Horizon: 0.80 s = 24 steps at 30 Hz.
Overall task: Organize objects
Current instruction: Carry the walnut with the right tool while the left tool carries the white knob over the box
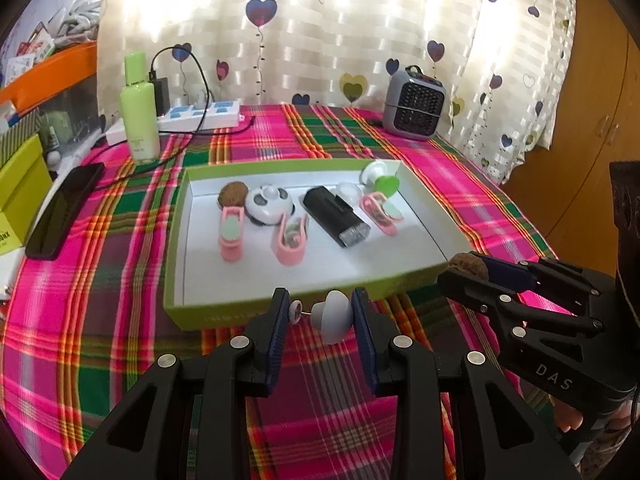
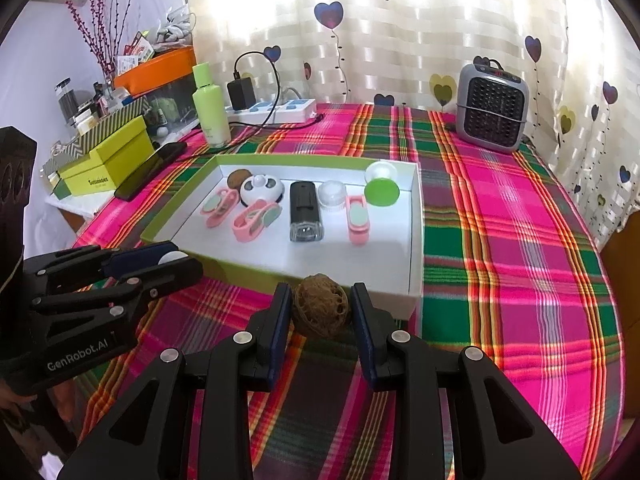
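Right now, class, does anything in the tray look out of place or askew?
Mostly tidy. One pink clip lies tilted rather than square with the others, and the green-topped piece leans in the tray's far corner. Nothing looks spilled or damaged.

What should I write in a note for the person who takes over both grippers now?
Left gripper: shut on a small white knob, just before the tray.
Right gripper: shut on a brown walnut, at the tray's near edge.
Done: three pink clips, black light, panda toy, second walnut, green suction cup already lie in the tray.
Left: put the knob and walnut in.
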Motion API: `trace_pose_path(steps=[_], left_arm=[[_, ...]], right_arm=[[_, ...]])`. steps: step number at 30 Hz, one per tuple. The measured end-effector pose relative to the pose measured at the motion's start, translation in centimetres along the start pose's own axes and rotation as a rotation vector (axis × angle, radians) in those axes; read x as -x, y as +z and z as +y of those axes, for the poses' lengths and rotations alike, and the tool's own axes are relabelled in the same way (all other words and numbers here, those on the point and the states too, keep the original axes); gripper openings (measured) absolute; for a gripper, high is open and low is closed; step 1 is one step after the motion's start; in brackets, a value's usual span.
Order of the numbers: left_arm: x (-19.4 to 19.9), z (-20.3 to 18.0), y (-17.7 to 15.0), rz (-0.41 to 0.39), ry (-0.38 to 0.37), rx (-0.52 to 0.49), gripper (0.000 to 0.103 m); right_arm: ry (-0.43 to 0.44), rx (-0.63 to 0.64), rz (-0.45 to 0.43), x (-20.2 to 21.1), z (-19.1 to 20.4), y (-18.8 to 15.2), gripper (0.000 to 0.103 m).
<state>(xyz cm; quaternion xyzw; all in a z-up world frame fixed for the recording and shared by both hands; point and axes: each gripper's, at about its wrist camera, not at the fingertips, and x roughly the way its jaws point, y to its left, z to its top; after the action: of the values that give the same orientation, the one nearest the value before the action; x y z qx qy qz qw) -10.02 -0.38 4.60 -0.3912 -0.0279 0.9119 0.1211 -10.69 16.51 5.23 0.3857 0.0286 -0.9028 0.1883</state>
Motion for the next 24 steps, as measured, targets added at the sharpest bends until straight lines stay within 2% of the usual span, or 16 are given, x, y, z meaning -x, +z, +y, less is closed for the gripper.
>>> trace_pose_path(steps=[24], left_arm=[[-2.2, 1.9, 2.4, 0.003, 0.026, 0.020, 0.030]], right_arm=[[-0.013, 0.011, 0.003, -2.4, -0.8, 3.0, 0.031]])
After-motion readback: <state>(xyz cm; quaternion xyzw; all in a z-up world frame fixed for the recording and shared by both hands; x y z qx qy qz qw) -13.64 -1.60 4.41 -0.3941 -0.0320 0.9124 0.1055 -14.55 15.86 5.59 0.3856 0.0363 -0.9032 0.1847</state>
